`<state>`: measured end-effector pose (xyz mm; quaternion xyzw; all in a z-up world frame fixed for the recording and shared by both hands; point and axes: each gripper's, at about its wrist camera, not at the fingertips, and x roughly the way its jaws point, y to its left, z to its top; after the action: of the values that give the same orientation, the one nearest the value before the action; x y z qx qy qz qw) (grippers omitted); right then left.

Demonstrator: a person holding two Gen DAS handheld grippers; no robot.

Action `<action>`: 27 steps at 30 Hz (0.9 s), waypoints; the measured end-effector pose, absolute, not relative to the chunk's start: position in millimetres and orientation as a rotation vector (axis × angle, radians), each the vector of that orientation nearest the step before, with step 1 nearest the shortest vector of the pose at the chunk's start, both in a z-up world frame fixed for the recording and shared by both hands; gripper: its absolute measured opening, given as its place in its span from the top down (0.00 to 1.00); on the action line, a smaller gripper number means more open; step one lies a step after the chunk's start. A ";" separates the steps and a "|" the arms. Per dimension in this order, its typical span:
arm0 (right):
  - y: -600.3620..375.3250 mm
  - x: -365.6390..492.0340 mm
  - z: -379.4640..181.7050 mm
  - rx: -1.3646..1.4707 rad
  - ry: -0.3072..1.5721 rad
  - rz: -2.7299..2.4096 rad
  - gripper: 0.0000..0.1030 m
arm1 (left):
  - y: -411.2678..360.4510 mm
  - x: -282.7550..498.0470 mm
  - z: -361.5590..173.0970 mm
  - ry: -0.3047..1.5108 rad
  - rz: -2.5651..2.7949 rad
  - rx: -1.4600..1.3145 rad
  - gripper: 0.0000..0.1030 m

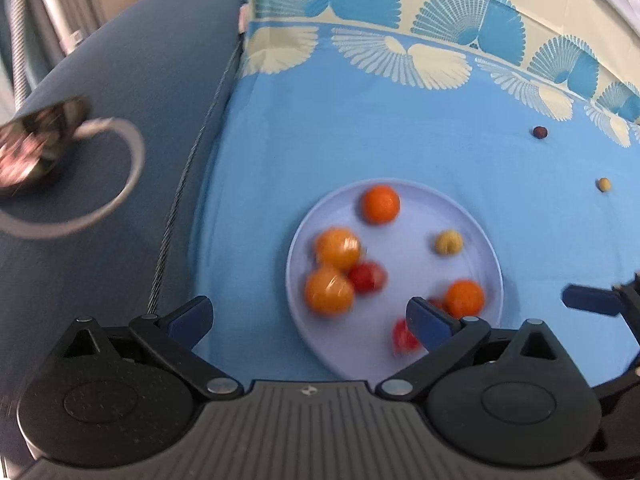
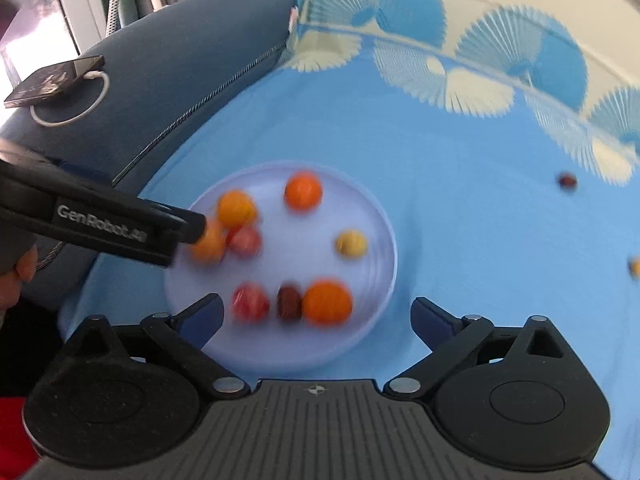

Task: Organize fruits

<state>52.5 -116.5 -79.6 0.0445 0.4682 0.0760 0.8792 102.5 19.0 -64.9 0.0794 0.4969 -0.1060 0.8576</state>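
A pale blue plate [image 1: 416,208] [image 2: 372,216] lies on a blue cloth and holds several fruits: oranges [image 1: 381,204] [image 2: 303,191], red fruits [image 1: 367,277] [image 2: 251,303], a small yellow one [image 1: 449,242] [image 2: 351,243] and a dark red one [image 2: 289,302]. Two small fruits lie loose on the cloth to the right: a dark one [image 1: 539,132] [image 2: 567,181] and a yellow one [image 1: 603,184] [image 2: 635,266]. My left gripper [image 1: 310,316] is open and empty over the plate's left edge. My right gripper [image 2: 316,316] is open and empty over the plate's near edge.
A dark blue cushion [image 1: 132,128] [image 2: 192,60] borders the cloth on the left, with a phone [image 2: 54,80] and a white cable loop [image 1: 100,184] on it. The patterned cloth [image 1: 400,52] rises at the back. The left gripper's body [image 2: 100,224] reaches over the plate's left side.
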 end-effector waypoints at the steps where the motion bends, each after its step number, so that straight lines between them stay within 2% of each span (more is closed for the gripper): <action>1: -116.5 43.6 -76.7 0.105 0.985 0.156 0.03 | 23.5 95.6 -62.3 1.047 -0.215 0.158 0.00; 17: -102.4 -45.5 -19.1 0.028 0.828 0.118 0.01 | 39.2 4.6 -11.7 0.927 -0.200 0.152 0.00; 27: -107.2 -72.7 -4.0 0.023 0.755 0.081 0.01 | 36.6 -19.4 0.9 0.882 -0.195 0.165 0.00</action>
<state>-72.7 -107.2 -4.0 0.0111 0.3686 0.0396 0.9287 -19.4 36.6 0.9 0.0794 0.4255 -0.0942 0.8966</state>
